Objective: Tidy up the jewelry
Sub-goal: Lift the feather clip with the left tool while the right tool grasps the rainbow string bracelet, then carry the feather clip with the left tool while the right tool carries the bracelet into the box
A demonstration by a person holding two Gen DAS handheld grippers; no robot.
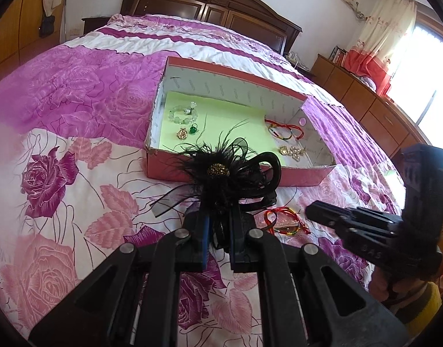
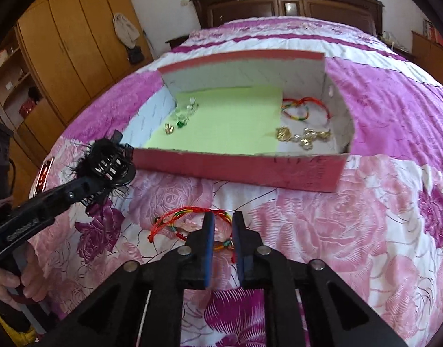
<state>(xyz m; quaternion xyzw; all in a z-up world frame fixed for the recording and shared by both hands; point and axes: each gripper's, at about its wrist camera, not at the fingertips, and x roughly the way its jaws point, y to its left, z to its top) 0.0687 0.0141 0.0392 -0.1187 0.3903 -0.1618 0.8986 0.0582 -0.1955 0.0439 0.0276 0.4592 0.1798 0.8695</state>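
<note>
My left tool (image 1: 218, 217) is clenched on the black feather hair clip (image 1: 224, 170). My right tool (image 2: 223, 231) straddles the red cord bracelet (image 2: 186, 222) lying on the bedspread (image 2: 351, 231); its pads stand slightly apart, not pressing. Beyond sits the pink box (image 2: 250, 170), jewelry inside.

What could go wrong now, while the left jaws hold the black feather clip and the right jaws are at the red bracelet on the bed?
1. The feather clip is pinched only at its lower edge by the left gripper; its loose feathers may snag on the box wall.
2. The red bracelet is a thin cord between the right gripper's jaws, which look slightly apart; it may slip out, or they may catch the bedspread.
</note>
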